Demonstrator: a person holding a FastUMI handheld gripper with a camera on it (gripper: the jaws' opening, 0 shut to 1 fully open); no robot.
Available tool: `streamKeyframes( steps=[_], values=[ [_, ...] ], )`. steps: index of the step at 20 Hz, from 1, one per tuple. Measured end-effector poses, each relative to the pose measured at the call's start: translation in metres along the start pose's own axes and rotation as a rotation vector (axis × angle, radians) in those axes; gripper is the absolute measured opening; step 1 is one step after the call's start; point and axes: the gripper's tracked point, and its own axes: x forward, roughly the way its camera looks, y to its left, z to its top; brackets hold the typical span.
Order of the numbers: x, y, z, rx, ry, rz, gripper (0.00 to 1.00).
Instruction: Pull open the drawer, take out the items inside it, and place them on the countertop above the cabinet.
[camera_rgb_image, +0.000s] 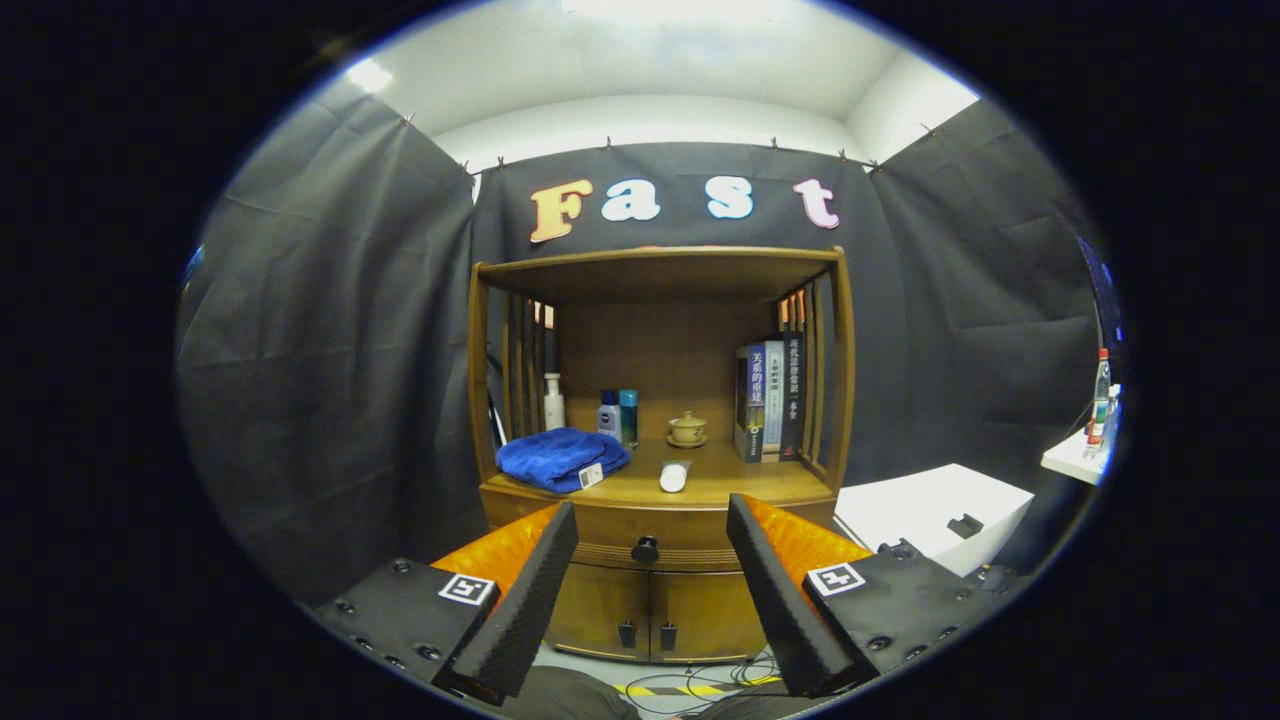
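Note:
A wooden cabinet (660, 470) stands ahead against the booth's wall. Its drawer (655, 545) is closed, with a dark round knob (645, 548) at its middle, just beyond the gap between my fingers. My gripper (652, 520) is open, some way back from the drawer, with nothing between its fingers. On the countertop (730, 482) above the drawer lie a folded blue towel (560, 458) and a small white tube (675, 476) on its side. What is inside the drawer is hidden.
At the back of the countertop stand a white pump bottle (553, 402), two small bottles (618, 416), a lidded ceramic cup (688, 430) and upright books (770, 400). Two lower doors (655, 615) are closed. A white box (930, 510) sits to the right; cables (700, 685) lie on the floor.

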Motion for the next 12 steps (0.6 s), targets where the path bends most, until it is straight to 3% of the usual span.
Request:
streamKeyframes(
  steps=[12],
  values=[
    [-0.017, -0.027, 0.023, 0.051, -0.141, -0.047, 0.98]
  ],
)
